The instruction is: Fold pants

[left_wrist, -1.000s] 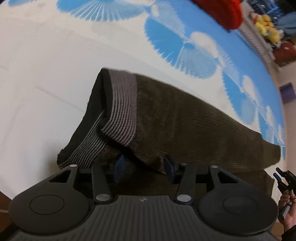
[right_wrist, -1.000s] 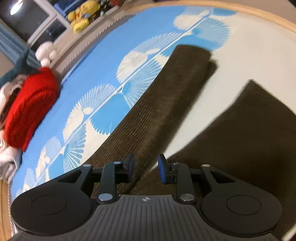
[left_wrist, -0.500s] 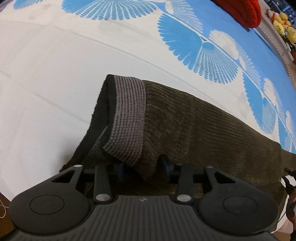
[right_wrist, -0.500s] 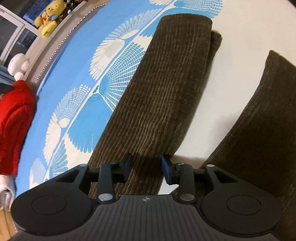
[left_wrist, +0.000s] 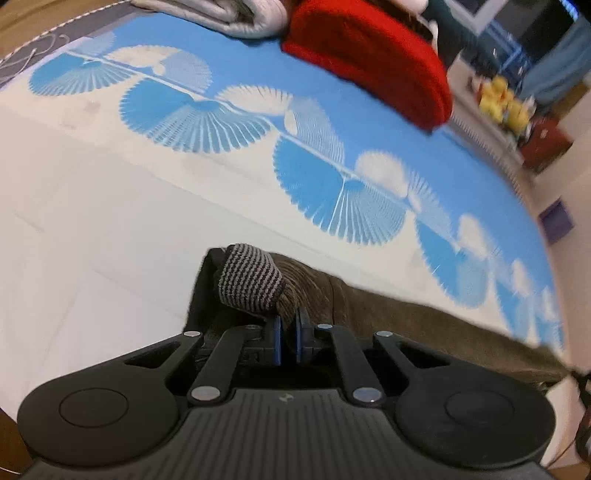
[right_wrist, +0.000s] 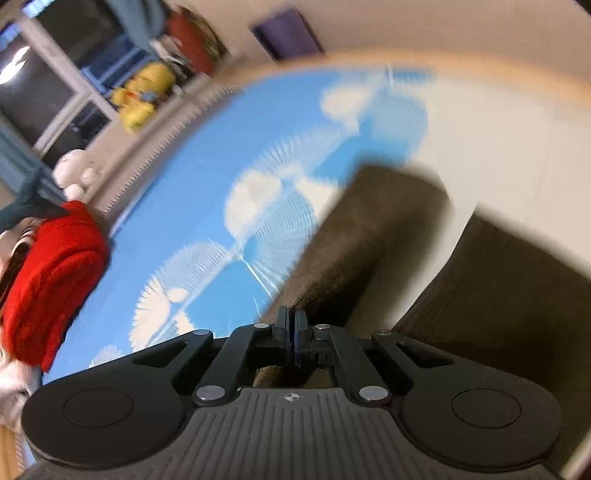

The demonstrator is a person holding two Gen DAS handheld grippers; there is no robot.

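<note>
Dark brown corduroy pants [left_wrist: 406, 325] lie on the bed, and their grey striped waistband [left_wrist: 251, 280] is bunched up and lifted. My left gripper [left_wrist: 287, 321] has its jaws closing, with the fabric just under the waistband pinched between the blue pads. In the right wrist view a pant leg [right_wrist: 369, 240] stretches away from me, blurred, and another part of the pants [right_wrist: 517, 295] lies at the right. My right gripper [right_wrist: 291, 317] has its jaws closing, with the leg's edge caught between the pads.
The bed cover [left_wrist: 110, 221] is white near me and blue with white fans further off. A red knit garment [left_wrist: 369, 55] and folded grey cloth [left_wrist: 229, 18] lie at the far side. Yellow plush toys [right_wrist: 144, 92] sit beyond the bed.
Both grippers went from open around the fabric to pinched on it, then rose. The waistband is now lifted and bunched, and the leg's edge has come up off the bed.
</note>
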